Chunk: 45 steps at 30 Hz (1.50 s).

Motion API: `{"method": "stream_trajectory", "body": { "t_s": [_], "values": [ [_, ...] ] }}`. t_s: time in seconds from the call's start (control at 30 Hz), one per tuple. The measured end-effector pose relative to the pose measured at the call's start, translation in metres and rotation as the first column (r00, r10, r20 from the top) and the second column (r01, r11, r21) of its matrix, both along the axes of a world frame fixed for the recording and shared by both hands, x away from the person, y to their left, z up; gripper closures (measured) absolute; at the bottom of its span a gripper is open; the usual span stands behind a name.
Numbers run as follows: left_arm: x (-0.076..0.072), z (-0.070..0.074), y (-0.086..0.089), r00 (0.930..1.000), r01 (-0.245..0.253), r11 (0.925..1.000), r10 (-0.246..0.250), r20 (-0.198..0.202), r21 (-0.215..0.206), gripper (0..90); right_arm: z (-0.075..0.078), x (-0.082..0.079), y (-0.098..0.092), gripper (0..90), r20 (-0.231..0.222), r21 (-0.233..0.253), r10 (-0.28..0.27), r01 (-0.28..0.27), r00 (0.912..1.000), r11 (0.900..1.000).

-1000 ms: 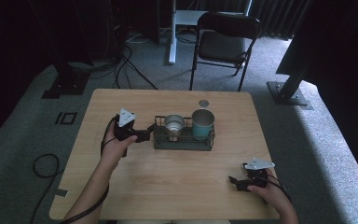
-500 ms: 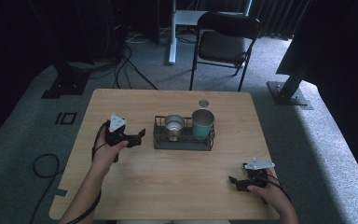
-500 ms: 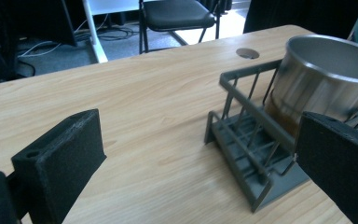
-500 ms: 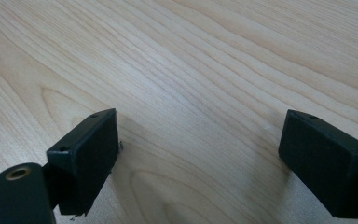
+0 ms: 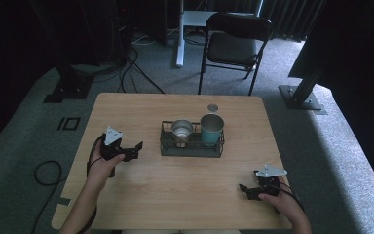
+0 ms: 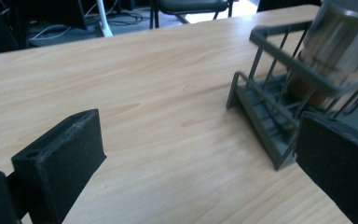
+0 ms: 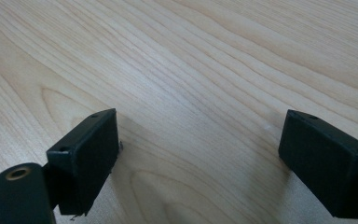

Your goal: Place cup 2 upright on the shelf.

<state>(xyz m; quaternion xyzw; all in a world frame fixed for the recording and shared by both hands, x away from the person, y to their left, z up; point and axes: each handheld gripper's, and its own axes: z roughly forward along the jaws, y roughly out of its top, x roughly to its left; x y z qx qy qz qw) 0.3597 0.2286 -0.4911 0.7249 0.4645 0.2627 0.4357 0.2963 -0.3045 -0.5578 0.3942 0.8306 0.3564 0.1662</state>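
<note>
The left gripper [image 5: 135,148] was held low over the table [image 5: 185,195] near its left edge, jaws spread wide with nothing between them and pointing right toward the rack [image 5: 192,147]. It stood near the rack's left end but apart from it, with bare wood between. In the left gripper view the two black jaws framed the rack's [image 6: 270,107] near corner, and behind its bars the steel cup [image 6: 340,46] showed blurred.

The right gripper [image 5: 245,189] sat close to the table's front right corner, well apart from the rack. Its jaws too were spread wide and held nothing; they pointed left across the wood. In the right gripper view bare wood grain [image 7: 205,84] lay between and beyond the jaws.

The rack stood at the middle of the table, a dark wire frame with low sides. Two cups stood upright inside it: the steel cup [image 5: 181,130] in the left part and a teal cup [image 5: 211,128] just beside it on the right. Whether the two touched could not be told. A small round lid [image 5: 213,107] lay flat on the table behind the rack, near the far edge and apart from it.

Past the table a folding chair [image 5: 236,46] stood on grey carpet, and cables [image 5: 136,73] ran over the floor at the left.
</note>
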Motion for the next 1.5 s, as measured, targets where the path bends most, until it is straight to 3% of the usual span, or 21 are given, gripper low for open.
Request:
{"method": "stream_trajectory", "body": {
  "t_s": [0.6, 0.73, 0.77, 0.83, 0.93, 1.1, 1.17, 1.37, 1.5],
  "values": [
    [-0.025, -0.026, 0.028, 0.9972, -0.048, 0.9988, 0.048, -0.058, -0.001, 2.5, 0.000, 0.000, 0.000, 11.7, 0.000, 0.000, 0.000, 0.000, 1.0000, 1.000],
    [-0.029, -0.030, 0.029, 0.9959, -0.054, 0.9985, 0.055, -0.072, 0.008, 2.6, 0.000, 0.000, 0.000, 11.7, 0.000, 0.000, 0.000, 0.000, 1.0000, 1.000],
    [-0.032, -0.032, 0.031, 0.9947, -0.066, 0.9970, 0.069, -0.077, 0.041, 2.6, 0.000, 0.000, 0.000, 11.7, 0.000, 0.000, 0.000, 0.000, 1.0000, 1.000],
    [-0.035, -0.034, 0.033, 0.9923, -0.082, 0.9949, 0.087, -0.088, 0.059, 2.5, 0.000, 0.000, 0.000, 11.7, 0.001, 0.000, 0.000, 0.000, 1.0000, 1.000],
    [-0.040, -0.037, 0.036, 0.9907, -0.091, 0.9950, 0.095, -0.097, 0.042, 2.5, 0.000, 0.000, 0.000, 11.7, 0.000, 0.000, -0.001, 0.001, 1.0000, 1.000],
    [-0.048, -0.046, 0.044, 0.9800, -0.129, 0.9894, 0.138, -0.144, 0.066, 2.6, 0.000, 0.000, 0.000, 11.7, 0.001, 0.001, 0.000, 0.000, 1.0000, 1.000],
    [-0.051, -0.050, 0.047, 0.9721, -0.162, 0.9843, 0.172, -0.160, 0.068, 2.5, 0.000, 0.000, 0.000, 11.7, 0.002, 0.000, 0.000, 0.000, 1.0000, 1.000],
    [-0.059, -0.051, 0.054, 0.9577, -0.198, 0.9761, 0.212, -0.194, 0.089, 2.5, 0.000, 0.000, 0.000, 11.7, 0.002, 0.001, 0.000, 0.000, 1.0000, 1.000],
    [-0.066, -0.051, 0.057, 0.9384, -0.250, 0.9619, 0.269, -0.217, 0.110, 2.6, 0.000, 0.000, 0.000, 11.7, 0.002, 0.000, 0.000, 0.000, 1.0000, 1.000]
  ]
}}
